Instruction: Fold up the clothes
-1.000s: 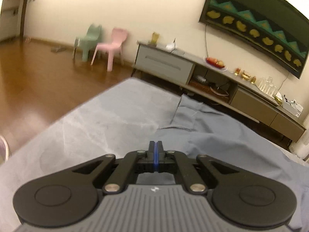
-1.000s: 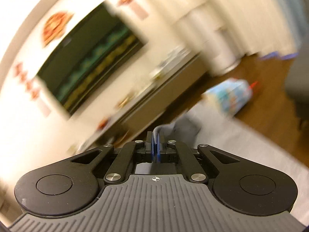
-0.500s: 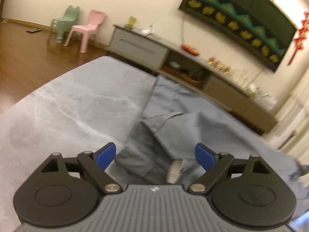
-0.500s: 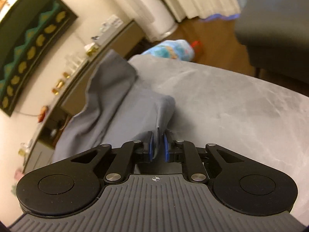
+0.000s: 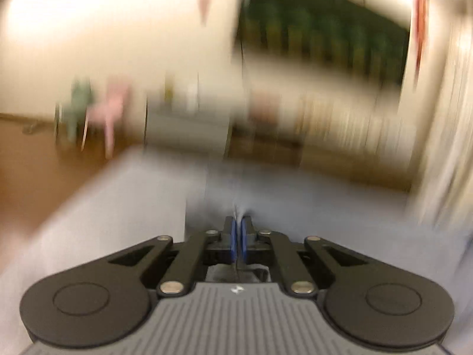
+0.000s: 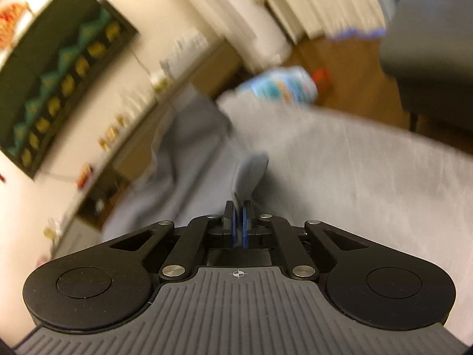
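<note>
A grey-blue garment [image 5: 295,201] lies spread over the grey marbled table [image 5: 118,207]; the left wrist view is heavily blurred by motion. My left gripper [image 5: 238,222] has its blue pads closed together, and a thin fold of the garment sticks up between them. In the right wrist view the garment [image 6: 189,148] stretches away to the left across the table [image 6: 369,183]. My right gripper [image 6: 239,207] is shut on a raised flap of that cloth [image 6: 251,168], which stands up just ahead of its fingertips.
A long low cabinet [image 6: 183,68] with small items runs along the wall under a dark screen [image 6: 59,68]. A pink chair [image 5: 111,112] and a green chair [image 5: 78,103] stand far left. A blue patterned bag [image 6: 280,85] and a dark sofa [image 6: 428,59] sit beyond the table.
My left gripper opened wide over the garment, then shut on a fold and rose, blurring its view. My right gripper came down to the table and kept its pinch on the cloth.
</note>
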`<state>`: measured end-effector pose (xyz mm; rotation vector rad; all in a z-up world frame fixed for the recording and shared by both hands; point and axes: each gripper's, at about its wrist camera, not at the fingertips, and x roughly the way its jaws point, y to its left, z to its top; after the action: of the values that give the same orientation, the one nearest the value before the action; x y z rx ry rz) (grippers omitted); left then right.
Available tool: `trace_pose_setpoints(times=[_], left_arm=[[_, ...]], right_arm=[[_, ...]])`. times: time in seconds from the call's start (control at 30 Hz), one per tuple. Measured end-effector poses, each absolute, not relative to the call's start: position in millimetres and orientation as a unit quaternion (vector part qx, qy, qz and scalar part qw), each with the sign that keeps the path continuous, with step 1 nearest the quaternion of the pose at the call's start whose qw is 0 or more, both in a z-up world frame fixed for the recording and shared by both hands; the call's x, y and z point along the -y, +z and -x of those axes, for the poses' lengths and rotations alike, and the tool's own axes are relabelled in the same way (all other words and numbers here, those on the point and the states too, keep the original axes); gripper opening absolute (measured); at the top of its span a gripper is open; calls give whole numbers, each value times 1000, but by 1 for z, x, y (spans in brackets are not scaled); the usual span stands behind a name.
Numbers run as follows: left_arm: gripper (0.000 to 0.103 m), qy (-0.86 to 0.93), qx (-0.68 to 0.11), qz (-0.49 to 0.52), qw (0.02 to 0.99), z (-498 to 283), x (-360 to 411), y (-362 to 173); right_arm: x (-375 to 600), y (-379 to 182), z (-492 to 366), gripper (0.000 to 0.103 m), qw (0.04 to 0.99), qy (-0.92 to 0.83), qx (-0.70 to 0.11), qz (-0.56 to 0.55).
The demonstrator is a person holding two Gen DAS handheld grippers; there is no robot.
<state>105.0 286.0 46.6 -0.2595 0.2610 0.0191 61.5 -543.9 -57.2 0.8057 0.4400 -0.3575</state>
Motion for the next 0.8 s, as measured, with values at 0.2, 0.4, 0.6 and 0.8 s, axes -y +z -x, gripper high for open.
trace_pose_setpoints(times=[0.2,0.4,0.6,0.8], left_arm=[[8,14,-157,154,975,-80,-338,20],[48,142,-320,190,917,-89,-384,-35],[99,133,-260,365,884,-66,-404,-17],[103,31,-339,366,866,-110,-363,-7]], right_arm=[[555,-63,-57,0,868,-188,-230,-397],[554,-73,-61,8,854,-168,-268,-413],[547,-76,-61,61,843,-165,-287,-425],[538,-85,-70,61,840,-163,-319,-407]])
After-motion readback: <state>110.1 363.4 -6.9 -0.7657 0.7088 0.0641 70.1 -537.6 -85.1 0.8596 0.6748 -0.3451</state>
